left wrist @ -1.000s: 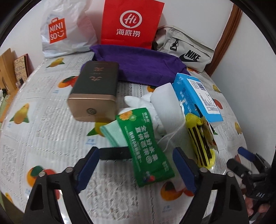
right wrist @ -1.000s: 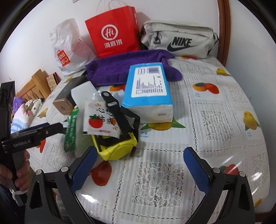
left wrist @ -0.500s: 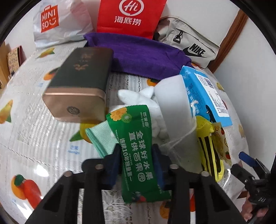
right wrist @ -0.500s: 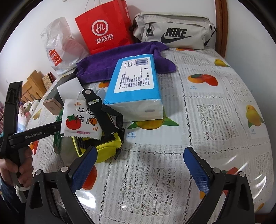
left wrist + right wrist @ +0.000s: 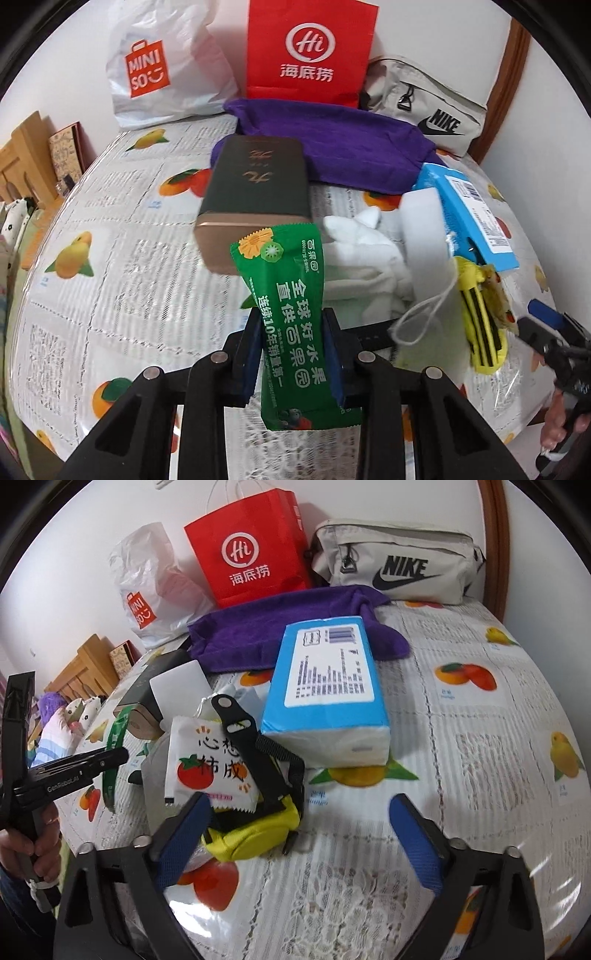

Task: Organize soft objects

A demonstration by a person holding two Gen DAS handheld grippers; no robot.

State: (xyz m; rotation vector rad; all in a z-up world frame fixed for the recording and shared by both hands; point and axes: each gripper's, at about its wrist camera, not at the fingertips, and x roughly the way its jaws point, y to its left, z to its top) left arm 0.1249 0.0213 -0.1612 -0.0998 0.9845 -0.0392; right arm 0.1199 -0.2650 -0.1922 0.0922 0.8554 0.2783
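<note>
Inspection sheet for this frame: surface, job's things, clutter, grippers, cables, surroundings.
Surface: fruit-print tablecloth, crowded at left and rear.
Job's things: green packet lifted in the left gripper; purple towel, tissue pack, white cloth, yellow pouch, tomato-print sachet in a loose pile.
Clutter: dark box, red paper bag, Miniso bag, Nike bag.
Grippers: left shut on the packet; right gripper open, empty.
Cables: nothing seen; only a white cord.
Surroundings: white wall, wooden furniture.
</note>
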